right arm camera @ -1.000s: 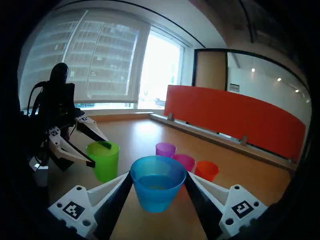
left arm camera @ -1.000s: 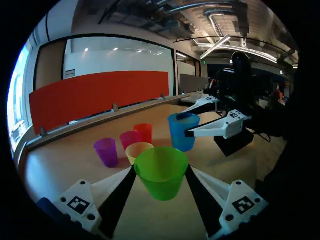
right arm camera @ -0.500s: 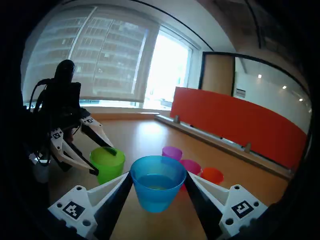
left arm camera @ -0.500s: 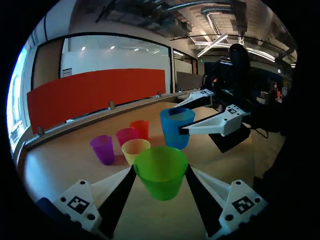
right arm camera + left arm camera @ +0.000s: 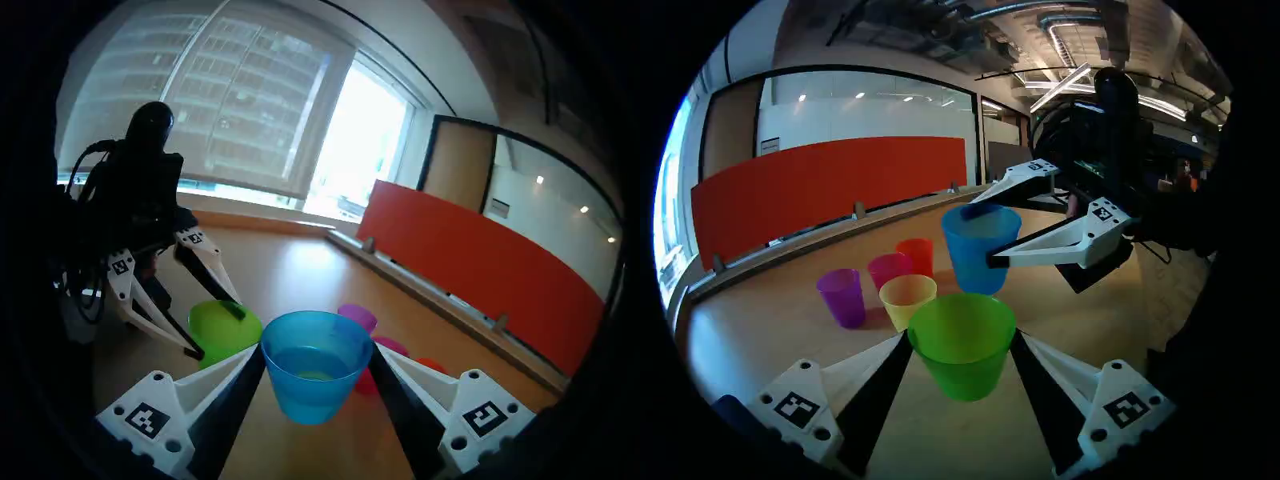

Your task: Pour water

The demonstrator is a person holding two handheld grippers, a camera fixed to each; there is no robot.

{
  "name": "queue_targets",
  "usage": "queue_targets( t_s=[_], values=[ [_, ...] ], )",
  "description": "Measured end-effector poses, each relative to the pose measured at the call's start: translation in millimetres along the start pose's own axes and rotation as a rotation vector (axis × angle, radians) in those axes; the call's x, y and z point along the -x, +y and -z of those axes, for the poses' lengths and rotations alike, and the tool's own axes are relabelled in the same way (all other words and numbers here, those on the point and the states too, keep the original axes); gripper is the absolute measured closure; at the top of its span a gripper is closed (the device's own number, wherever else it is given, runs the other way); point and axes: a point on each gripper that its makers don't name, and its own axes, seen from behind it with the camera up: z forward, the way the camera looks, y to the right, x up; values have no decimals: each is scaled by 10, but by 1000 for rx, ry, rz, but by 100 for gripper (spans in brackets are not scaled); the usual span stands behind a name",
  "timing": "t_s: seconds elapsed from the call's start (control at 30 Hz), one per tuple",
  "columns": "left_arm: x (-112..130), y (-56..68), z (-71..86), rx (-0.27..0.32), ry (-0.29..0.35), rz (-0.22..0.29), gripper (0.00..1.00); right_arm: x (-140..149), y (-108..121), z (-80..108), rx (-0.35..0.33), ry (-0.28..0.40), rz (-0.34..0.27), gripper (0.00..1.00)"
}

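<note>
A long wooden table [image 5: 760, 336] takes most of the room in front, and a red panel [image 5: 816, 184] runs along its far edge.

The left gripper [image 5: 961, 336] has its two jaws clamped on a green cup [image 5: 962, 356], one jaw on each side of the wall. The cup is upright, with its mouth open to the top. The right gripper [image 5: 317, 352] has its jaws pressed in the same way on a blue cup [image 5: 314, 380], also upright, and there is water [image 5: 314, 370] in its lower part.

The important relation is this: in the right gripper view the green cup lies to the left of the blue cup and lower, so one looks down into its mouth. In the left gripper view the blue cup hangs just beyond the green rim and above it. I judge that the right gripper must tip the blue cup to its left, over the green rim, while the left one keeps the green cup level.

Four small cups, purple [image 5: 842, 296], yellow [image 5: 907, 298], pink [image 5: 890, 268] and orange [image 5: 916, 254], stand close together on the table behind.
</note>
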Motion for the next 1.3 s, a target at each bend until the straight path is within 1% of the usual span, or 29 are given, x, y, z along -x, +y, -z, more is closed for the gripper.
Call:
queue_targets(
  t_s=[0.33, 0.53, 0.7, 0.9, 1.3],
  values=[
    [-20, 47, -29, 18, -4, -29, 12, -102, -39, -85, -30, -10, 115, 8],
    [-16, 72, -48, 27, -14, -42, 12, -163, -30, -125, -37, -9, 173, 8],
    [-11, 93, -61, 35, -20, -44, 12, -165, -36, -153, -44, -17, 221, 8],
    [-12, 99, -72, 38, -23, -50, 12, -175, -50, -178, -57, -24, 261, 8],
    [-7, 109, -101, 49, -28, -52, 12, -192, -18, -230, -58, -39, 370, 8]
  ],
)
